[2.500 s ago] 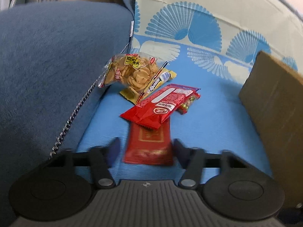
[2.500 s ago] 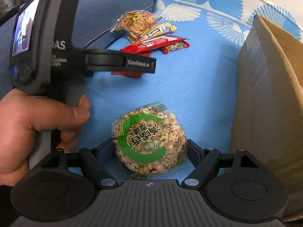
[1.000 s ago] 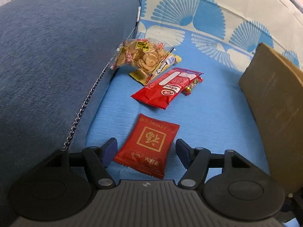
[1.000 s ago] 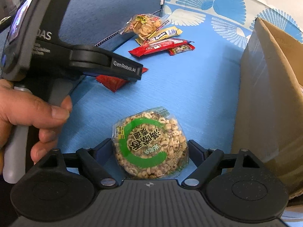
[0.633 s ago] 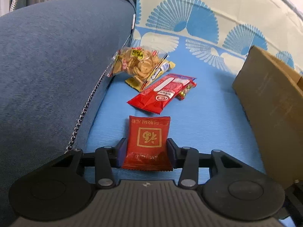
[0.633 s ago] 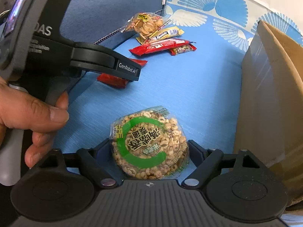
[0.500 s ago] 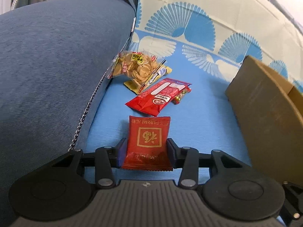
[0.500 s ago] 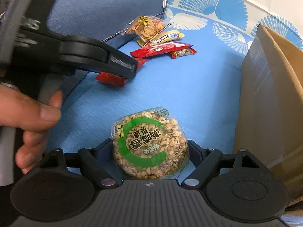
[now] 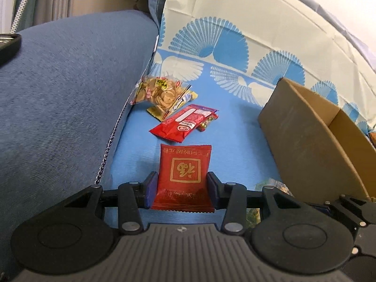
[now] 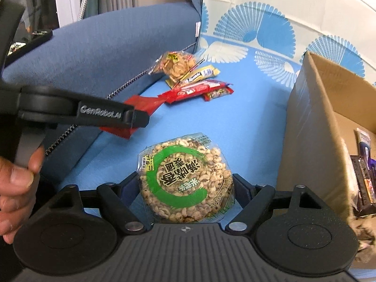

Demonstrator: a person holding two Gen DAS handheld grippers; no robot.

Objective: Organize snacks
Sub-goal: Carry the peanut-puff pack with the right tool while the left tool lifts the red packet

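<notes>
My left gripper (image 9: 179, 189) is shut on a flat red snack packet (image 9: 184, 174) with a gold square and holds it above the blue sheet. It shows in the right wrist view (image 10: 138, 117), where the packet (image 10: 141, 102) sticks out past its tip. My right gripper (image 10: 185, 192) is shut on a round puffed-grain cake (image 10: 185, 183) with a green ring label, held above the sheet. A bag of crackers (image 9: 159, 91), a yellow bar (image 10: 199, 74), a long red wrapper (image 9: 185, 123) and a small red bar (image 10: 217, 92) lie further back.
An open cardboard box (image 9: 312, 141) stands at the right; the right wrist view shows dark snack packs (image 10: 364, 176) inside it. A blue-grey cushion (image 9: 65, 98) with a zip chain rises at the left. A fan-patterned cloth (image 9: 235, 23) covers the back.
My left gripper closed on the red packet and lifted it off the sheet. Both grippers have risen and the box's open top now shows. The right gripper kept its hold on the grain cake.
</notes>
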